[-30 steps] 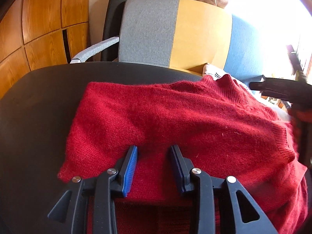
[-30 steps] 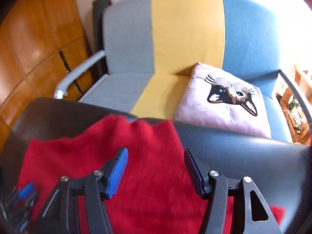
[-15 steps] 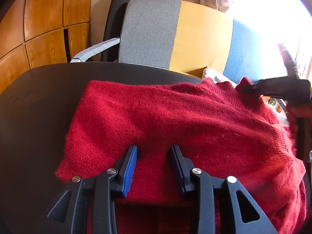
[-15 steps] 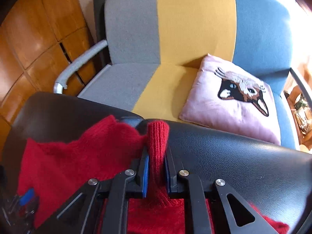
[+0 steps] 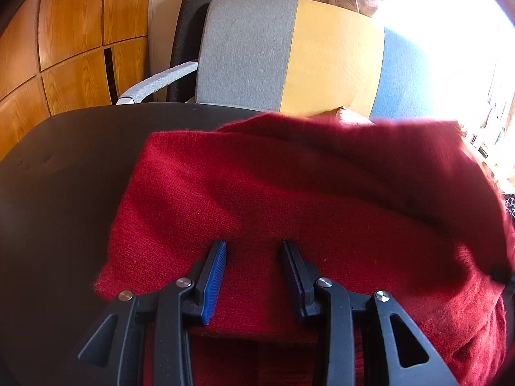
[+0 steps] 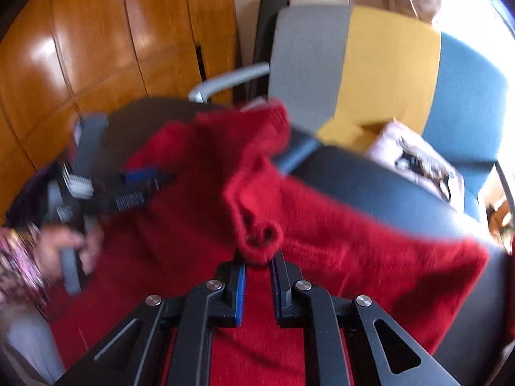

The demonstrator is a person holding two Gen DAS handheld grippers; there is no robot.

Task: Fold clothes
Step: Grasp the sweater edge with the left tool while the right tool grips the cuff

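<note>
A red knitted sweater (image 5: 289, 199) lies spread on the black table (image 5: 64, 167). My left gripper (image 5: 254, 251) hovers open over its near edge, with nothing between the fingers. In the right wrist view my right gripper (image 6: 257, 263) is shut on a bunched fold of the red sweater (image 6: 354, 251) at its ribbed edge and holds it lifted above the rest of the garment. The left gripper (image 6: 141, 183) shows at the left of that view, held by a person's hand (image 6: 64, 247). The lifted part of the sweater blurs across the right of the left wrist view.
Behind the black table (image 6: 386, 186) stands an armchair (image 5: 289, 64) in grey, yellow and blue with a grey armrest (image 5: 154, 83). A pink cushion with a cat picture (image 6: 415, 160) lies on its seat. Wooden cabinet panels (image 5: 64, 48) fill the left.
My right gripper shut on the sweater's ribbed edge, then lifted it and carried it left and toward me over the garment. The left gripper stayed open in place.
</note>
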